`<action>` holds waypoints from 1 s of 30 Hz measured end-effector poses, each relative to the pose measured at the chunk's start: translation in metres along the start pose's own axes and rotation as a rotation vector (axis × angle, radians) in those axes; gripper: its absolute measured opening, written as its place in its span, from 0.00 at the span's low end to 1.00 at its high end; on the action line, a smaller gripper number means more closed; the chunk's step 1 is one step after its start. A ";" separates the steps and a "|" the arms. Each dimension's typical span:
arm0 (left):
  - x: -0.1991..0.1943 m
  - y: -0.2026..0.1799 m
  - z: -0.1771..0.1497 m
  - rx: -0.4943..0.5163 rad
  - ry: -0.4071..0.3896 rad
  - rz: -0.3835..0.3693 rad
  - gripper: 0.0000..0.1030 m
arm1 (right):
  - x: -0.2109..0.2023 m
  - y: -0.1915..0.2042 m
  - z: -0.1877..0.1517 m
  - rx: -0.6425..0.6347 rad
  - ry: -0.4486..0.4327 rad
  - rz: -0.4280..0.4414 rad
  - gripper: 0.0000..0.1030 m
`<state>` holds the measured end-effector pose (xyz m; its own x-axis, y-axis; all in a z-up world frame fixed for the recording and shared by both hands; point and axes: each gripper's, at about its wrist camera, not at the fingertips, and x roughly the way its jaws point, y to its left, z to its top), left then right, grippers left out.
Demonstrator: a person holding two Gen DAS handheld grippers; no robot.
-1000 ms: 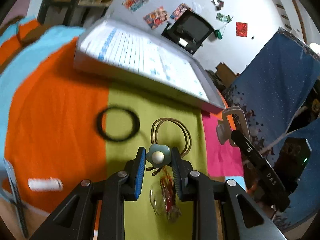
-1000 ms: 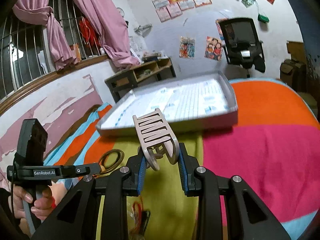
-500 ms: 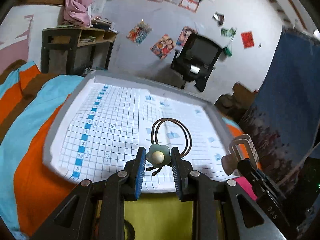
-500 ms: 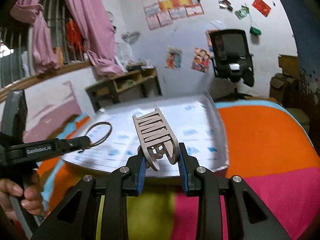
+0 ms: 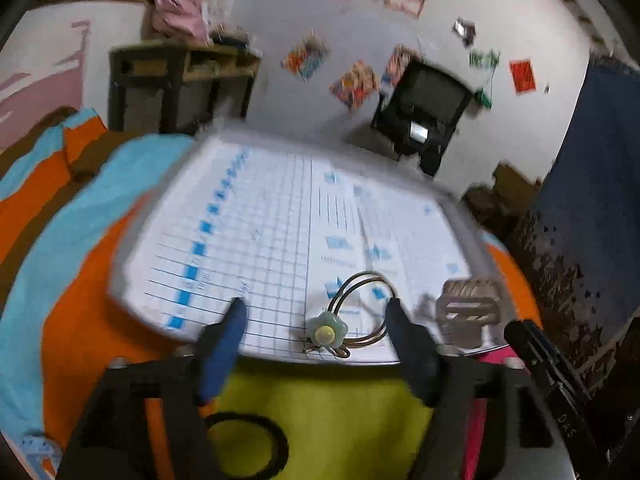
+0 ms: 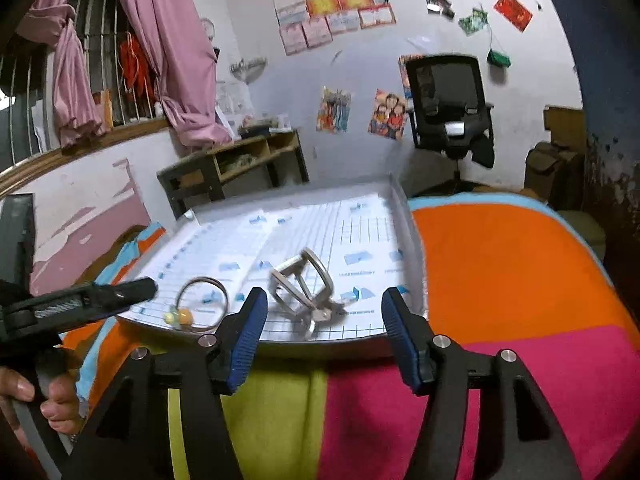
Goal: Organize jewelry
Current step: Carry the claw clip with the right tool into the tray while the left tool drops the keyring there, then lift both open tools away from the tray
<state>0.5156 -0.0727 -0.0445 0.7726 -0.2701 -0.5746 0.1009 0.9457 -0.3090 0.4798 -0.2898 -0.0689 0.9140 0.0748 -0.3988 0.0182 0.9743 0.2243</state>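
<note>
In the left wrist view, the left gripper (image 5: 316, 316) has its jaws wide apart and holds nothing. The flower hair tie (image 5: 340, 320) lies on the near edge of the tray (image 5: 256, 220), between the open jaws. The grey hair clip (image 5: 466, 304) sits in the tray too. A black hair band (image 5: 246, 446) lies on the green cloth (image 5: 340, 408), not put away yet.

In the right wrist view, the right gripper (image 6: 322, 316) is open and empty as well. The clip (image 6: 306, 290) looks blurry and tipped, so it may be just landing in the tray (image 6: 404, 208). Two things look done; the black band is left.
</note>
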 end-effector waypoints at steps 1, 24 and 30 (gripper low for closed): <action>-0.012 -0.001 -0.001 -0.001 -0.029 0.000 0.78 | -0.012 0.002 0.002 0.001 -0.025 -0.001 0.62; -0.351 0.008 -0.120 0.117 -0.394 0.099 1.00 | -0.342 0.103 -0.039 -0.104 -0.359 0.102 0.99; -0.389 0.018 -0.173 0.120 -0.367 0.137 1.00 | -0.390 0.115 -0.081 -0.141 -0.314 0.101 0.99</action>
<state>0.1085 0.0186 0.0422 0.9541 -0.0783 -0.2891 0.0372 0.9887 -0.1452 0.0931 -0.1897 0.0406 0.9887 0.1245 -0.0832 -0.1146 0.9867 0.1149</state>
